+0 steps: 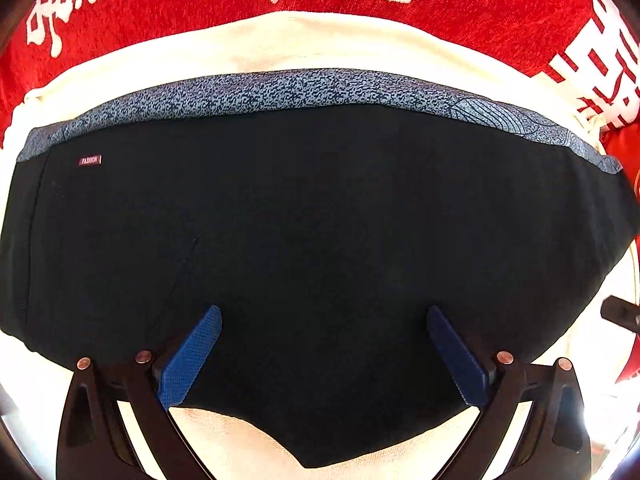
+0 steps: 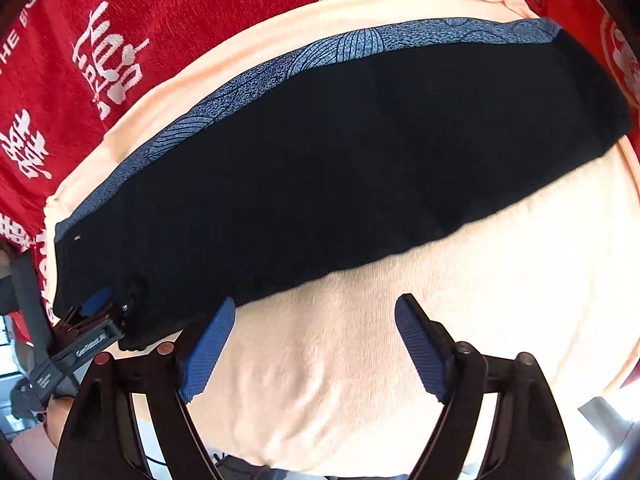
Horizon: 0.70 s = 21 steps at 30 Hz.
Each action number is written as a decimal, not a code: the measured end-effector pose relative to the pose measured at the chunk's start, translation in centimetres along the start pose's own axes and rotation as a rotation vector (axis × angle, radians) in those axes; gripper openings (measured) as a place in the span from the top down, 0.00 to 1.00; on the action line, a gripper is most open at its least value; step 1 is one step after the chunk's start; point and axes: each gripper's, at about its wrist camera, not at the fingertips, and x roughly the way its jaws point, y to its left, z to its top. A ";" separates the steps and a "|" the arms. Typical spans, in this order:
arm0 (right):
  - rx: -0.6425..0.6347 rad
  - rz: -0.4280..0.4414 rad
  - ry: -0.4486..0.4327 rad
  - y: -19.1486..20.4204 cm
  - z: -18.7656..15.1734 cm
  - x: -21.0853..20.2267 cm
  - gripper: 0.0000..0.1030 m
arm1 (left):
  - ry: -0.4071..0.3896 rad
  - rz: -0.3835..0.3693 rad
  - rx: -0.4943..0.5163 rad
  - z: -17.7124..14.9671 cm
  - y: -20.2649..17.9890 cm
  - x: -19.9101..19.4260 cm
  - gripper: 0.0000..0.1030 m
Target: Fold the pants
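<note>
The black pants (image 1: 320, 240), folded into a long band with a blue patterned strip along the far edge, lie on a cream towel (image 2: 400, 360) over a red printed cloth (image 1: 160, 0). The left gripper (image 1: 324, 320) hangs spread wide above the pants, gripping nothing. The right gripper (image 2: 316, 308) stands released over bare towel.

Right gripper (image 2: 316, 340) hangs with jaws spread wide, nothing between the blue pads (image 2: 208, 356), above a cream towel (image 2: 400, 360). Black pants (image 2: 340, 168) lie folded in a long band across the towel, a blue patterned strip (image 2: 248, 80) along the far edge. Red cloth with white characters (image 2: 120, 40) lies beneath. Left gripper (image 2: 96, 308) sits at the pants' left end; its jaw state cannot be judged here.
</note>
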 end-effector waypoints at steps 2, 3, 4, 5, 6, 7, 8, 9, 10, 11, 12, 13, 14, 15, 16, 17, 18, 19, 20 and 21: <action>-0.023 -0.029 -0.033 0.8 0.3 -0.9 0.18 | 0.011 0.001 -0.017 -0.6 0.4 0.0 0.00; -0.034 -0.044 -0.051 1.1 0.8 -1.4 0.18 | 0.018 0.004 -0.022 -0.8 0.7 -0.3 0.00; -0.043 -0.052 -0.071 1.4 1.5 -1.8 0.18 | 0.026 0.010 -0.023 -0.6 0.8 -0.5 0.00; -0.052 -0.053 -0.093 1.7 2.3 -2.2 0.18 | 0.035 0.021 -0.021 -0.4 0.7 -0.8 0.00; -0.059 -0.056 -0.108 2.0 2.6 -2.2 0.17 | 0.036 0.029 -0.020 -0.3 0.5 -1.1 0.00; -0.071 -0.067 -0.123 2.5 3.5 -2.1 0.17 | 0.024 0.023 -0.025 0.5 0.6 -1.6 0.00; -0.094 -0.091 -0.136 3.0 4.7 -1.9 0.18 | -0.002 0.008 -0.036 1.5 0.6 -2.4 0.00; -0.116 -0.113 -0.141 3.7 5.7 -1.5 0.17 | -0.035 -0.004 -0.042 2.5 0.4 -3.2 0.00; -0.136 -0.132 -0.142 4.2 6.6 -1.0 0.17 | -0.061 -0.002 -0.042 3.5 0.1 -3.7 0.00; -0.157 -0.142 -0.145 5.1 7.4 -0.5 0.17 | -0.080 0.010 -0.033 4.8 -0.4 -3.9 0.00; -0.188 -0.147 -0.149 5.9 8.4 0.2 0.17 | -0.091 0.034 -0.024 6.0 -1.0 -3.8 0.00; -0.223 -0.162 -0.151 6.5 9.4 0.8 0.17 | -0.095 0.060 -0.023 7.1 -1.5 -3.4 0.00; -0.252 -0.176 -0.150 6.9 10.0 1.3 0.17 | -0.091 0.072 -0.027 8.0 -2.0 -2.8 0.00; -0.281 -0.194 -0.147 7.1 10.8 1.9 0.18 | -0.086 0.073 -0.037 8.8 -2.4 -2.0 0.00; -0.293 -0.207 -0.143 7.1 11.3 2.5 0.18 | -0.077 0.079 -0.046 9.5 -2.8 -1.0 0.00; -0.308 -0.226 -0.125 7.0 12.1 3.6 0.17 | -0.059 0.103 -0.058 10.1 -3.1 0.2 0.00; -0.322 -0.252 -0.098 6.6 12.7 4.6 0.17 | -0.045 0.132 -0.068 10.5 -3.2 1.2 0.00; -0.331 -0.270 -0.082 6.0 13.3 5.3 0.17 | -0.038 0.150 -0.086 10.9 -3.1 2.1 0.00; -0.323 -0.262 -0.096 5.2 14.0 5.5 0.13 | -0.046 0.144 -0.109 11.0 -2.9 2.4 0.00; -0.305 -0.271 -0.108 4.4 14.5 5.3 0.06 | -0.056 0.137 -0.138 11.2 -2.6 2.4 0.00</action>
